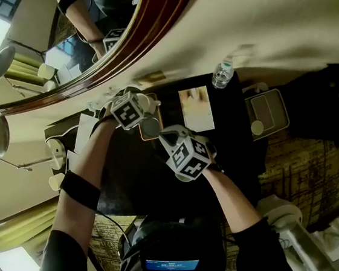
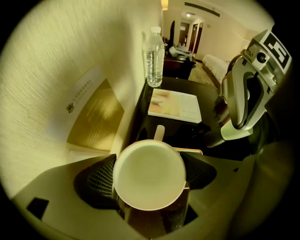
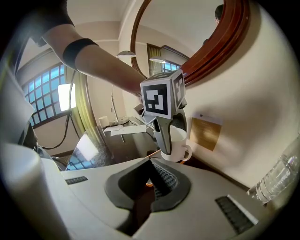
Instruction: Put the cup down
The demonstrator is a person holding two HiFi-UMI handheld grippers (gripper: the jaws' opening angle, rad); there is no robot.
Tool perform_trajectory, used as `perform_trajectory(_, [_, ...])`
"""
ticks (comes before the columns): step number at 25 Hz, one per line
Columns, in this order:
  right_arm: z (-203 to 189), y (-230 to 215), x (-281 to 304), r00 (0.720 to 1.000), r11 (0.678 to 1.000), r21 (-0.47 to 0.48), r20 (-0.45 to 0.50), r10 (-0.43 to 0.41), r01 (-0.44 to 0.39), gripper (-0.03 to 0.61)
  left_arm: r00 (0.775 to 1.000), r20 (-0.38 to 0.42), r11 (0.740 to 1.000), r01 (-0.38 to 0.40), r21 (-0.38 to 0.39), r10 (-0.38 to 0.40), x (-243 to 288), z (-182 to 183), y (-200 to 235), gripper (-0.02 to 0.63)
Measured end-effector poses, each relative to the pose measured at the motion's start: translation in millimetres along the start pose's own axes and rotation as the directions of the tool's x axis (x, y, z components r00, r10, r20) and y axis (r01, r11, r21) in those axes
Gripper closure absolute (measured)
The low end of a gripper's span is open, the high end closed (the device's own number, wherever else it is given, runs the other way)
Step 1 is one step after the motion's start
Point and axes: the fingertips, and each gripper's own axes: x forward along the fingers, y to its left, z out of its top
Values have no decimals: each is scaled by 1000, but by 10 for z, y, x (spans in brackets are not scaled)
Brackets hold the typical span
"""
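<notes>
1. Biggest worry: no view tells me whether the cup (image 2: 149, 171) has its base flat on the dark desk (image 3: 112, 150) yet; if I let go while it hangs above, it drops and could tip or chip.
2. There's an orange-edged coaster (image 2: 188, 151) peeking out under the cup's right side; the cup looks off-centre over it, so landing half on the edge could leave it rocking.
3. The wall (image 2: 56, 70) runs close down the left of the left gripper view, with a gold card (image 2: 91, 115) against it; spreading the jaws wide there might bump the left one into it and jolt the cup.
4. Right gripper (image 3: 152, 164) is clenched on nothing, jaws pressed together; it hangs at the upper right of the left gripper view, near enough that a careless swing could clip the cup.
5. Water bottle (image 2: 153, 56) and booklet (image 2: 174, 105) sit further up that frame, apart from the cup; not a concern, I'd guess.
6. Tool state: left gripper (image 2: 150, 177) is grasping the cup from above, pointing steeply down; its dark pads press on the cup's left and right sides.
7. Where the cup is: low centre of the left gripper view, mouth up and empty as far as I can see; the handle points to the top of the frame, clear of both pads; in the right gripper view it's at centre, right under the marker cube.
</notes>
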Motion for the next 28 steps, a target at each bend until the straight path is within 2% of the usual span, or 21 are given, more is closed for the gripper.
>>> perform_trajectory(8, [-30, -50, -31, 1000, 1000, 14, 1, -7, 7, 563, 1000, 6, 1000, 11, 3, -11, 18, 46, -14, 187])
perform_trajectory(11, [-25, -55, -23, 1000, 1000, 17, 2, -9, 9, 563, 1000, 17, 1000, -7, 14, 7, 6, 52, -6, 138])
perform_trajectory(14, [-26, -75, -41, 1000, 1000, 20, -1, -18, 19, 563, 999, 32, 1000, 5, 3, -5, 9, 33, -63, 135])
perform_trajectory(22, [143, -34, -248, 998, 998, 10, -13, -66, 66, 563, 992, 108, 998, -57, -27, 60, -428, -15, -160, 136])
perform_trajectory(24, [228, 22, -341, 996, 996, 3, -12, -84, 84, 563, 985, 154, 996, -71, -52, 78, -675, 15, -255, 138])
perform_trajectory(25, [267, 51, -393, 996, 996, 1, -11, -94, 94, 563, 979, 185, 995, -79, -60, 89, -825, 59, -322, 151])
perform_trajectory(28, [329, 135, -567, 992, 992, 2, -14, -124, 124, 563, 947, 289, 989, -118, -88, 139, -1126, 140, -526, 251])
